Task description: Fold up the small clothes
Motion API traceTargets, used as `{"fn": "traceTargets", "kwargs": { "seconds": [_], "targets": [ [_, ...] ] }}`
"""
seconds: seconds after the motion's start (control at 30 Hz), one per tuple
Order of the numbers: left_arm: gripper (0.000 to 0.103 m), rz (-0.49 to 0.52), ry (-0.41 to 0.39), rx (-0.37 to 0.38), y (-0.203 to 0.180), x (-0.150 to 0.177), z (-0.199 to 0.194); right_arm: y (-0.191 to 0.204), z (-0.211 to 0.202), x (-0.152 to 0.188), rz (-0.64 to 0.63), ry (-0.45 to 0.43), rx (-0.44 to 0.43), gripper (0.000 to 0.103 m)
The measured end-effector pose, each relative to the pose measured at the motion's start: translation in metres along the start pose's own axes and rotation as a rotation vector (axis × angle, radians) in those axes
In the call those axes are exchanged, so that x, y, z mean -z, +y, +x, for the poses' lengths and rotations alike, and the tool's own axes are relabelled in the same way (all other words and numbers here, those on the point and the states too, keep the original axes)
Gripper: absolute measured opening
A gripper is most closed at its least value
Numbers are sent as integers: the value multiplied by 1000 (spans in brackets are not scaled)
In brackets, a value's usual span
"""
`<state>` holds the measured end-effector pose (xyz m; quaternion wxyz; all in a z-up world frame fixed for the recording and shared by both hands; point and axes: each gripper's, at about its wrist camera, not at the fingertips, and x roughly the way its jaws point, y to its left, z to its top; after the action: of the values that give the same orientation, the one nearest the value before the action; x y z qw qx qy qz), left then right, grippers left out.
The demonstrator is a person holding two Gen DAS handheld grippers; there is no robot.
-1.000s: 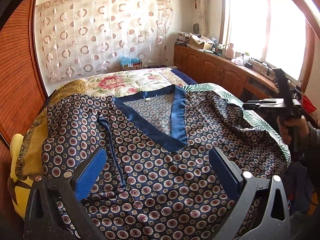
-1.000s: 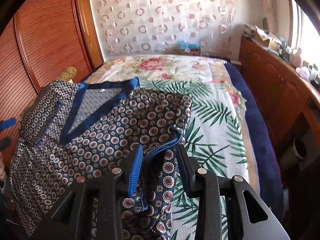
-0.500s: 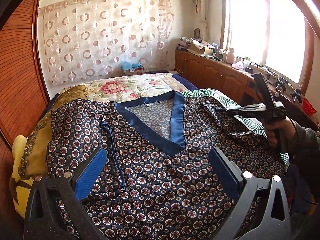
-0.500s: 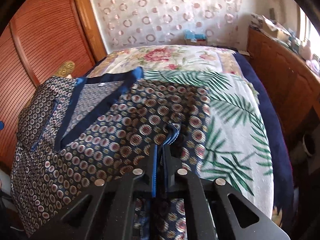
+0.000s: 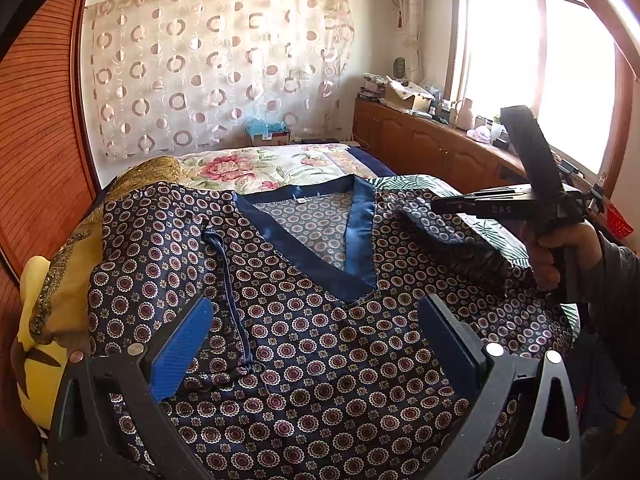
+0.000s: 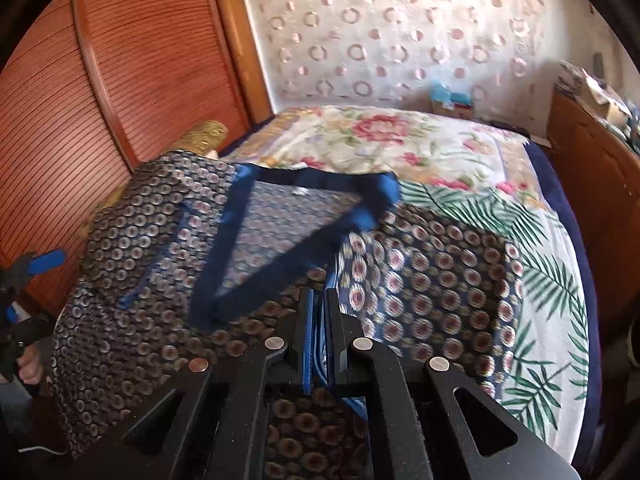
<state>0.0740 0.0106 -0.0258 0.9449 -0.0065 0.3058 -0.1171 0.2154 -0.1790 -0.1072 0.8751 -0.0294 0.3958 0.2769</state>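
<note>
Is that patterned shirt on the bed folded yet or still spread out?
Mostly spread: the shirt lies flat, V-neck up. Only its sleeve is lifted, pinched in the right gripper.

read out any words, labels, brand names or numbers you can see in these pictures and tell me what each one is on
"DAS", as far as it can be made out: faint raised letters on the side of the right gripper, seen from the left wrist.
Small white tag inside the collar of the patterned shirt: too small to read.
Cardboard box by the curtain: print too small to read.
Nothing else is legible.
</note>
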Motion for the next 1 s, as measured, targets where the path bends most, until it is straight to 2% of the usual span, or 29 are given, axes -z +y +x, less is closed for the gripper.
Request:
{"fn": "traceTargets", "kwargs": {
  "seconds": [0.03,0.13,0.17,0.2,0.4,0.57,0.63,0.73,0.87,1.0],
  "targets": [
    [103,1,-1,0,0,0,-1,2,-2,0,-2,-2,-2,7],
    [103,2,-9,-4,0,2,-5,3,-16,3,-14,-26,6,26],
    [103,0,-12,-3,1,2,-6,1,-21,5,-19,-31,23,33],
    [103,-1,-15,-3,1,2,-7,-1,-25,9,-24,-32,47,36],
    [103,-9,-27,-19,8,2,-9,-23,-26,34,-19,19,177,43],
    [103,-17,-28,-30,14,2,-9,-32,-24,52,26,42,205,44],
    [103,-15,-31,-45,17,0,-9,-37,-22,56,36,51,212,47],
    [103,-26,-38,-61,24,-3,-9,-45,-22,55,46,53,239,55],
    [103,-32,-41,-77,35,-5,-8,-55,-20,48,76,63,282,55],
    [103,-22,-29,-105,51,-13,-3,-64,-10,39,93,76,279,55]
  ]
}}
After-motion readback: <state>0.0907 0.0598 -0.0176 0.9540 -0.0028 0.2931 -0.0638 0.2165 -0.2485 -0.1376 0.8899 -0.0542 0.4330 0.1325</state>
